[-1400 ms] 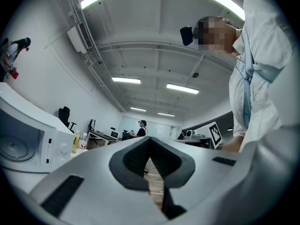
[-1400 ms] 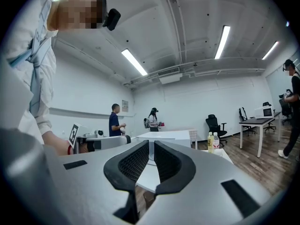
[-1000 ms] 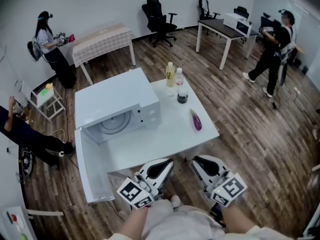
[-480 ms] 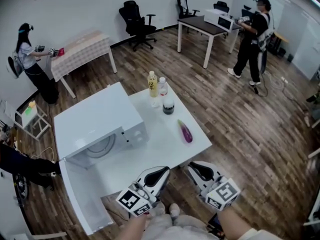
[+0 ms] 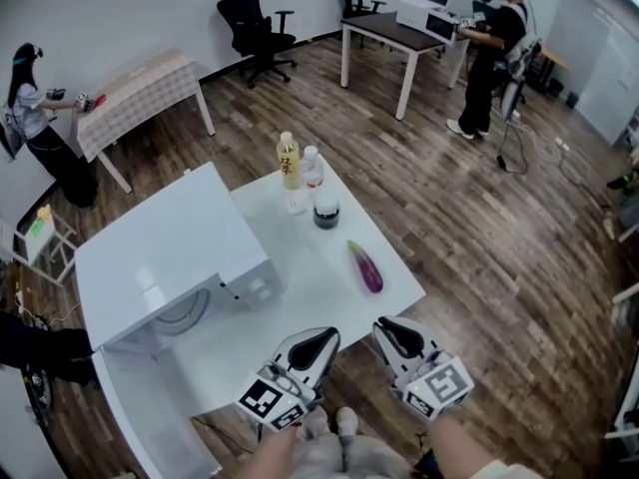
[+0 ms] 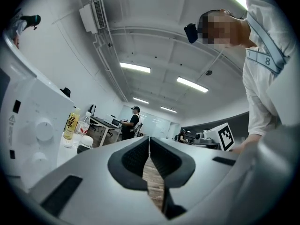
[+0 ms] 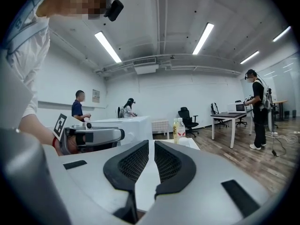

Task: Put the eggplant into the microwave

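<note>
Left tool: my left tool [image 5: 318, 345] is clenched, its two dark pads all but meeting, nothing caught between them; its tip sits at the near edge of the counter
Right tool: my right tool [image 5: 392, 331] is likewise clenched with only a thin slit between its pads and nothing in it; it is just beside the left tool, a little short of the counter's edge
Eggplant: the glossy purple eggplant [image 5: 365, 266] lies flat on the square white counter [image 5: 300, 297], ahead of my right tool and well apart from it, near the counter's right edge, touched by neither tool
Microwave: the boxy white microwave [image 5: 170, 257] stands on the counter ahead and to the left of my left tool, its cavity showing the round turntable
Door: the white microwave door [image 5: 150, 417] is swung wide open, lying out to the left of my left tool
Bottles: beyond the eggplant, at the counter's far side, stand a yellow-labelled bottle [image 5: 288, 161], a clear plastic bottle [image 5: 311, 173] just beside it, and a small dark jar with a white lid [image 5: 325, 213] nearer to me
</note>
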The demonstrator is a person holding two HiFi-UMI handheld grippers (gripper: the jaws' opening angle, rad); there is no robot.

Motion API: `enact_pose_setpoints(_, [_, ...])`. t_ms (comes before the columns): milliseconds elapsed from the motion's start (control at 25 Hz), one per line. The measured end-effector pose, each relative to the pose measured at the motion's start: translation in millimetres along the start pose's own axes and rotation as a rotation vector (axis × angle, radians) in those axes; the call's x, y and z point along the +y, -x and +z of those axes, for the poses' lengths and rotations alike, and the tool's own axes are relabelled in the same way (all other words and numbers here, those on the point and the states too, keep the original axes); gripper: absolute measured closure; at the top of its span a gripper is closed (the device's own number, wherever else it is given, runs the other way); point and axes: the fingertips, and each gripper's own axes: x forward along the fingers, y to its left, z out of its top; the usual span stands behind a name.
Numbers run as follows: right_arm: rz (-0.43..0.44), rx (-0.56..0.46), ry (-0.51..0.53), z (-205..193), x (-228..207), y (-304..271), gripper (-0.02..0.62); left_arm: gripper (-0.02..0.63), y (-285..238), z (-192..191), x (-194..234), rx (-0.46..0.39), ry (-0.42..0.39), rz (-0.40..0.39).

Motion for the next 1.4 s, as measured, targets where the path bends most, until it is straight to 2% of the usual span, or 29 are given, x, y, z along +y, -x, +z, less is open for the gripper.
enact_pose_setpoints(160, [-0.041, 0.027, -0.014, -22, -24, -19, 0.554, 0.603, -18, -24, 23, 0.045, 0.019, 0.017])
enact_pose_setpoints(600, [-0.078, 0.083, 0.014, -66, -61, -53, 0.554, 0.603, -43, -70, 56, 0.087, 0.064, 0.027])
enact_pose_setpoints(680, [-0.081, 0.101, 0.016, -77, -66, -60, 0.530, 0.603, -44, -77, 63, 0.090, 0.073, 0.035])
enact_pose_setpoints(760, [-0.086, 0.126, 0.014, -88, -71, -67, 0.471, 0.602, -46, -83, 69, 0.093, 0.079, 0.045])
enact_pose_setpoints(960, [-0.134, 0.168, 0.014, -113, -91, -78, 0.411, 0.592, -48, -91, 85, 0.090, 0.091, 0.080])
enact_pose_setpoints(1080, [-0.196, 0.181, 0.016, -124, -111, -81, 0.387, 0.539, -49, -96, 95, 0.083, 0.100, 0.115])
enact_pose_setpoints(1400, [-0.286, 0.251, -0.009, -158, -143, -97, 0.354, 0.531, -49, -108, 104, 0.095, 0.119, 0.126])
